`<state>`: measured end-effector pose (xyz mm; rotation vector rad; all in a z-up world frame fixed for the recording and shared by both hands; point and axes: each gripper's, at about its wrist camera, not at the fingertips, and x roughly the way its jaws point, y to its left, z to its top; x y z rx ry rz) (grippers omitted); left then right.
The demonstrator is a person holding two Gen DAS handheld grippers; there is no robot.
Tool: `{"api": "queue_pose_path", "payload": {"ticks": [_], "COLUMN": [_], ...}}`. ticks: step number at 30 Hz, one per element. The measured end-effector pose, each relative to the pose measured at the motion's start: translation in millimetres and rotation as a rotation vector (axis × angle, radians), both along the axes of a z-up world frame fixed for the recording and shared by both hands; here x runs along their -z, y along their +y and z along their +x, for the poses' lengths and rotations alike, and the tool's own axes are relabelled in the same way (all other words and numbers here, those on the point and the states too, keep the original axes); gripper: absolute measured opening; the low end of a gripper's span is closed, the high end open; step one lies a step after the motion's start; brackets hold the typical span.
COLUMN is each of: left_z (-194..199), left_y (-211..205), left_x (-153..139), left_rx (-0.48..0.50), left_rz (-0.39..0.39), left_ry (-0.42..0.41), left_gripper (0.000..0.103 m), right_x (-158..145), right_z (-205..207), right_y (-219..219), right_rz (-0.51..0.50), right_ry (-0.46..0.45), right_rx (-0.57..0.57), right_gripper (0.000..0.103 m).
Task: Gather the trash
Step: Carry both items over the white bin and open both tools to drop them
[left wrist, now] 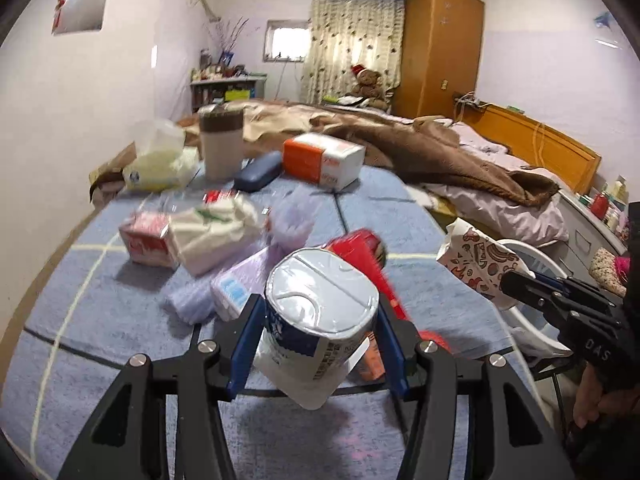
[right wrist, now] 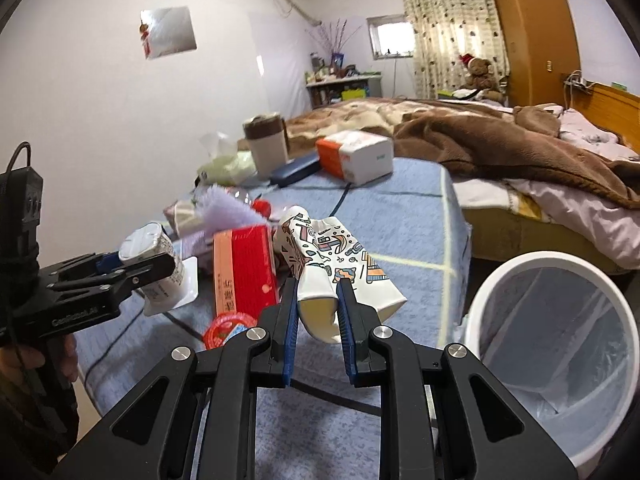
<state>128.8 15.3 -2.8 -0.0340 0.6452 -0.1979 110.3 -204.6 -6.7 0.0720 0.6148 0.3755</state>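
My left gripper [left wrist: 316, 316] is shut on a white and blue yogurt cup [left wrist: 320, 312] with a foil lid, held above the blue table cloth [left wrist: 120, 320]. It also shows in the right wrist view [right wrist: 160, 256]. My right gripper [right wrist: 318, 300] is shut on a crushed patterned paper cup [right wrist: 332, 264], held above the table near the white trash bin [right wrist: 548, 344]. The paper cup [left wrist: 480, 256] and the bin's rim [left wrist: 532, 252] show at the right of the left wrist view.
On the table lie a red box [right wrist: 244, 268], a purple packet [left wrist: 236, 284], a crumpled tissue pack [left wrist: 216, 228], a small red carton [left wrist: 148, 240], an orange-white box [left wrist: 324, 160], a dark case [left wrist: 256, 176] and a brown-lidded tumbler [left wrist: 222, 140]. A bed [right wrist: 520, 152] stands behind.
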Motion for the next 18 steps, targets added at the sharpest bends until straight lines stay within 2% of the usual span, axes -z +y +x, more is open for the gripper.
{"api": "queue_pose_path", "payload": {"ticks": [7,18], "left_z": [-5,-2], "left_y": [-27,-104], "left_x": [-27,-47], "left_rx": [0.078,0.282], "left_rz": [-0.012,-0.041], "left_ry": [-0.058,-0.082], "left_gripper": [0.056,0.056], "right_x": [-15,-23], "right_z": [-11,-27], "right_y": [-20,-70], "right_rz": [0.002,-0.006], "right_ry": [-0.044,-0.065], "right_rx": [0.075,0.264], "right_gripper": [0.019,0.019]}}
